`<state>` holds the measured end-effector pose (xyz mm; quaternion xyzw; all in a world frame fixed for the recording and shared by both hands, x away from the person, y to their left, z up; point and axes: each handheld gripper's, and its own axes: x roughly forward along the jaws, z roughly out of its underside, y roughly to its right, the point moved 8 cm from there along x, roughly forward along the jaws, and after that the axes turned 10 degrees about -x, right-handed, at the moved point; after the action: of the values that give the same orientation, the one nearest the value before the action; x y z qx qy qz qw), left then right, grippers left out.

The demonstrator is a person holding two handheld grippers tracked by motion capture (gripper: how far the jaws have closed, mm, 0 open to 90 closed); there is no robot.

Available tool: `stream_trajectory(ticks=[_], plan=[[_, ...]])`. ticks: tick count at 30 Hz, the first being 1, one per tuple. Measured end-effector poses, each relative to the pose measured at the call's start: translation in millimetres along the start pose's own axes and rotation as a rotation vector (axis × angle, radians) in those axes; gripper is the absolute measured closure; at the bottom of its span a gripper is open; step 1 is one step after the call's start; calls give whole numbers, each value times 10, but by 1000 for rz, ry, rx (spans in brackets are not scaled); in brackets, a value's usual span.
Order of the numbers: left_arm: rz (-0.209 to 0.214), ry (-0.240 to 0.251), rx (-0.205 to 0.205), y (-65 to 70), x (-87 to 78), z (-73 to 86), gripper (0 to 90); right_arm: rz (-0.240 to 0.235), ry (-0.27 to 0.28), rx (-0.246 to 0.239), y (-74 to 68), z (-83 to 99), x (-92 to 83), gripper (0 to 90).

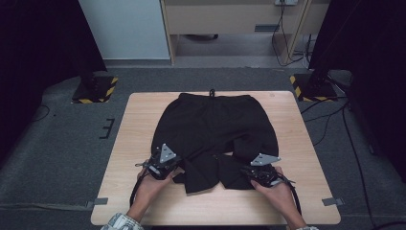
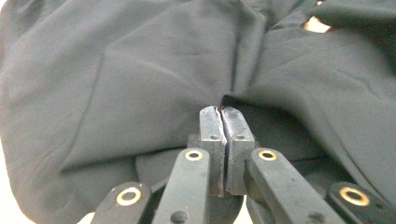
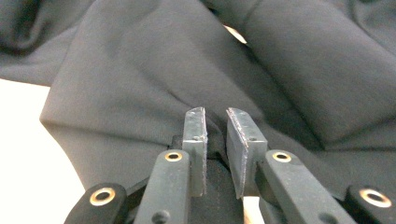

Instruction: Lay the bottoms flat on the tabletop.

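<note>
Black shorts [image 1: 215, 129] flat on table, waistband far, near hems rumpled

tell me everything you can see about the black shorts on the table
The black shorts lie spread on the wooden table, waistband and drawstring at the far edge, legs toward the person. The cloth looks thin, matte and creased, the leg ends rumpled and partly folded over. The left gripper is shut on a fold; the right gripper has cloth between jaws that stand slightly apart.
</note>
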<state>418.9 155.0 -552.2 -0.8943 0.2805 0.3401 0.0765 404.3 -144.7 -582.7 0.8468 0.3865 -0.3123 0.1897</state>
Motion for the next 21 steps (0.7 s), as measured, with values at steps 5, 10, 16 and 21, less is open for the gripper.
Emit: stream_trajectory(ticks=[5, 10, 16, 21], plan=[[-2, -2, -64, -234, -23, 50, 868, 15, -6, 46, 152, 99, -92, 801], [-11, -15, -86, -365, -32, 88, 849, 42, -13, 82, 301, 194, -178, 811], [-50, -61, -120, -514, 11, 181, 799, 97, -28, 105, 488, 305, -276, 803], [-41, -31, -165, -569, -62, 168, 655, 163, -35, 160, 625, 394, -364, 713]])
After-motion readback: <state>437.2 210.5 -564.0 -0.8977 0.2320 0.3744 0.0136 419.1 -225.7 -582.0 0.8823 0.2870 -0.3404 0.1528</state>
